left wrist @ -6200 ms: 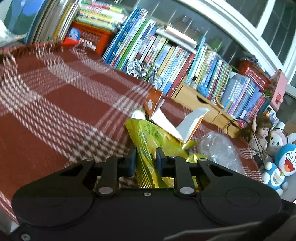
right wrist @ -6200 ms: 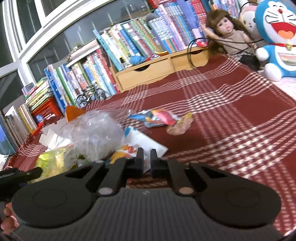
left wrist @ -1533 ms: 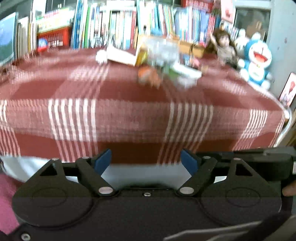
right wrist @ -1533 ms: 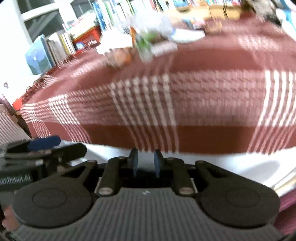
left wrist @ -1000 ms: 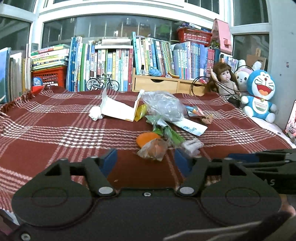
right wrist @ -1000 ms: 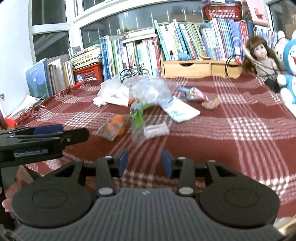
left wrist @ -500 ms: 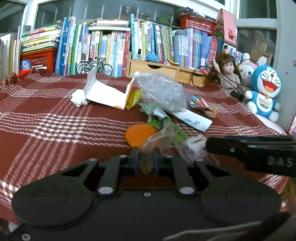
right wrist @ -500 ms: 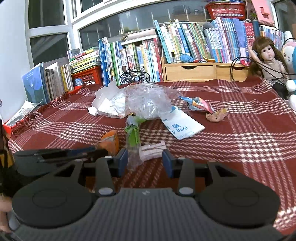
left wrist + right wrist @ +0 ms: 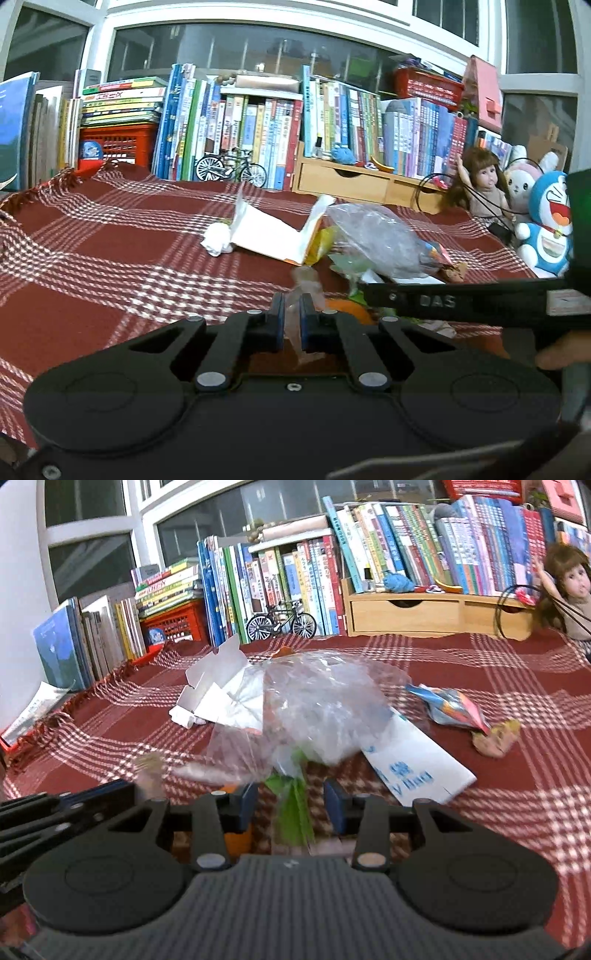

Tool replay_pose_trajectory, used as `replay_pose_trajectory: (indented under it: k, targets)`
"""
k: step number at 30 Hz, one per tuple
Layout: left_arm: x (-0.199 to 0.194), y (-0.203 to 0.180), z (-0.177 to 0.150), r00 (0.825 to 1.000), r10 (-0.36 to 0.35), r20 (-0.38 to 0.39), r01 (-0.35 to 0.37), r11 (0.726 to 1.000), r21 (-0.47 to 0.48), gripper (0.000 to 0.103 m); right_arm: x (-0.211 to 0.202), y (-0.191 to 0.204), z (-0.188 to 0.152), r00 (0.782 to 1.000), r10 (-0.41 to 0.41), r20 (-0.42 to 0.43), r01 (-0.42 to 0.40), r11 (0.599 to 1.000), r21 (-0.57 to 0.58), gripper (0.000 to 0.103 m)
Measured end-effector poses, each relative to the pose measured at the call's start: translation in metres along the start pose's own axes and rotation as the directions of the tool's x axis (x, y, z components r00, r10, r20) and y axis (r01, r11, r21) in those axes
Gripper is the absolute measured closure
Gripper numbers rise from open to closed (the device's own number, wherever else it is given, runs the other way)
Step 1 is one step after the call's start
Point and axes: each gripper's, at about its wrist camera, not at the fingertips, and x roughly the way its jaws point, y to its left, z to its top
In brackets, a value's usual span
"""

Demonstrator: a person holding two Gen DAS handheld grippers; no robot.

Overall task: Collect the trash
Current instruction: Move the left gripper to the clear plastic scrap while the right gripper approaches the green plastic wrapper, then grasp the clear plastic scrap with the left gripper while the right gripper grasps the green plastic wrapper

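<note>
Left tool [image 9: 291, 314] pinches clear wrapper [image 9: 301, 295]; right tool [image 9: 290, 805] straddles green wrapper [image 9: 293, 808].

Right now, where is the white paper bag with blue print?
In the right wrist view, the white paper bag lies flat right of centre, partly under the clear plastic bag.

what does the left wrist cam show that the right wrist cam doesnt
Only the left wrist view shows the left gripper shut on a clear wrapper, a white paper wad, and the blue cat plush with a rabbit plush behind it.

Only the right wrist view shows the right gripper open around a green wrapper, the printed white bag laid flat, and a colourful wrapper.

Both show the crumpled clear plastic bag, the opened white carton, the toy bicycle and the doll.
</note>
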Motion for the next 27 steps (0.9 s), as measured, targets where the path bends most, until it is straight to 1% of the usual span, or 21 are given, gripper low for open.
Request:
replay_pose_trajectory:
  k: [2,3,4,5,7,11,14,15,17,20,22,24,27]
  targets:
    - [0.001,0.003,-0.001,1.0,0.006,-0.002,-0.006,1.0,-0.007,0.095,0.011,0.003,0.004,1.0,-0.012,-0.017,0.012,1.0,-0.004,0.045]
    - [0.001,0.004,-0.001,1.0,0.007,-0.003,-0.007,1.0,-0.009,0.095,0.016,0.003,0.005,0.999,-0.016,-0.029,0.016,1.0,-0.002,0.051]
    - [0.001,0.005,-0.002,1.0,0.008,-0.004,-0.008,1.0,-0.012,0.095,0.021,0.003,0.006,0.999,-0.013,-0.044,0.014,1.0,0.003,0.07]
    - [0.001,0.006,-0.003,1.0,0.008,-0.004,-0.009,1.0,-0.015,0.095,0.024,0.002,0.006,0.998,-0.017,-0.058,0.018,1.0,0.012,0.08]
    - [0.001,0.007,-0.003,1.0,0.009,-0.001,-0.009,1.0,-0.021,0.095,0.023,0.002,0.005,0.999,-0.006,-0.054,0.008,1.0,0.025,0.081]
    - [0.001,0.01,-0.004,1.0,0.009,-0.001,-0.009,0.999,-0.032,0.095,0.007,0.004,0.004,1.0,-0.001,-0.027,0.001,1.0,0.013,0.082]
    - [0.0,0.011,-0.008,1.0,-0.013,-0.003,0.013,0.999,-0.035,0.091,-0.007,0.005,0.008,1.0,-0.001,0.004,0.001,1.0,0.012,0.082]
    - [0.001,0.011,-0.011,1.0,-0.013,-0.002,0.013,0.999,-0.036,0.083,-0.012,0.004,0.01,1.0,-0.002,0.018,0.001,1.0,0.009,0.082]
    - [0.002,0.009,-0.015,1.0,-0.018,-0.011,0.018,0.999,-0.032,0.051,-0.019,0.004,0.015,0.999,-0.003,0.039,0.002,1.0,0.007,0.082]
    - [0.008,0.005,-0.019,0.999,-0.031,-0.026,0.03,0.999,-0.024,0.044,-0.026,-0.001,0.025,0.998,-0.006,0.063,0.005,1.0,0.022,0.082]
    - [0.015,0.002,-0.019,0.998,-0.031,-0.052,0.029,0.999,-0.023,0.041,-0.03,-0.008,0.03,0.998,0.01,0.07,-0.014,0.998,0.054,0.082]
    - [0.023,0.001,-0.019,0.997,-0.03,-0.068,0.028,0.999,-0.033,0.041,-0.033,-0.017,0.034,0.995,0.062,0.077,-0.07,0.992,0.105,0.082]
    - [0.033,0.004,-0.018,0.996,-0.022,-0.081,0.016,0.998,-0.064,0.041,-0.034,-0.029,0.038,0.987,0.14,0.082,-0.154,0.97,0.187,0.082]
